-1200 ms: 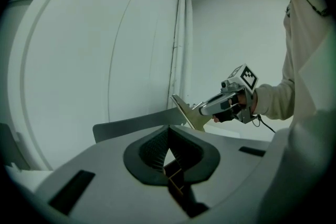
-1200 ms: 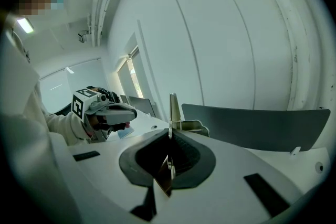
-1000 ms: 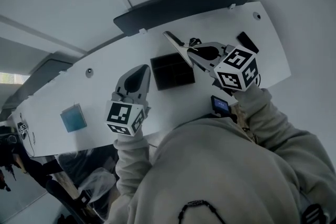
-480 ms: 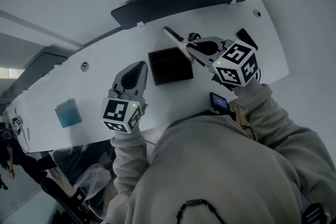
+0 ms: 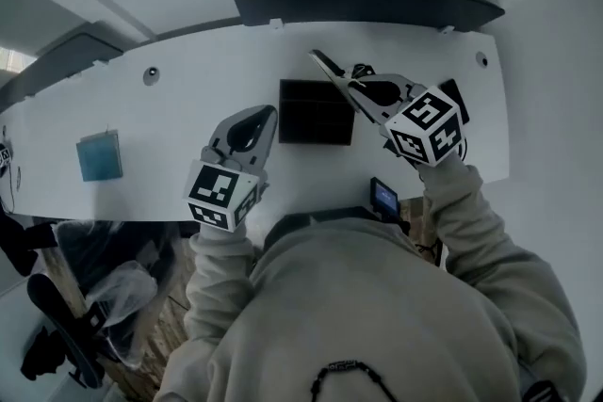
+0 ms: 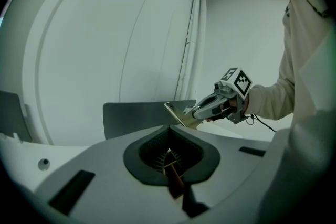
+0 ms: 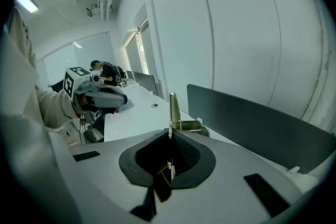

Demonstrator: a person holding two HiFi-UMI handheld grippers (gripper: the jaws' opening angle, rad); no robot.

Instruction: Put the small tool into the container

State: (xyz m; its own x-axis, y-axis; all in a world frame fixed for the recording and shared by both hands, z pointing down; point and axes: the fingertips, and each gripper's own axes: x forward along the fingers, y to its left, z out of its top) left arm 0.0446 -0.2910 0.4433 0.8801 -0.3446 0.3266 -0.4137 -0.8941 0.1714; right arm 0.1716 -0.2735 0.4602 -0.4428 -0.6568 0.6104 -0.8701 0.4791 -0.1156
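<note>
A black open container (image 5: pixel 316 113) with compartments sits mid-table. My right gripper (image 5: pixel 341 87) hovers over its far right corner, shut on the small tool (image 5: pixel 325 71), a flat metal blade pointing up and left past the container's rim. In the right gripper view the blade (image 7: pixel 172 107) stands upright from the shut jaws of that gripper (image 7: pixel 169 135). My left gripper (image 5: pixel 270 111) hangs just left of the container, shut and empty. The left gripper (image 6: pixel 169 150) looks across at the right gripper (image 6: pixel 210 107) and the tool (image 6: pixel 178 113). The container is hidden in both gripper views.
A blue square pad (image 5: pixel 99 155) lies far left on the white table (image 5: pixel 188 80). A small device with a lit screen (image 5: pixel 384 196) sits at the near edge. A dark flat item (image 5: pixel 456 93) lies behind the right cube. A dark partition (image 5: pixel 367 0) runs along the far edge.
The head camera has swung, so the table now lies more level in the picture. Both grippers keep nearly the same places beside the container, and the tool stays gripped.
</note>
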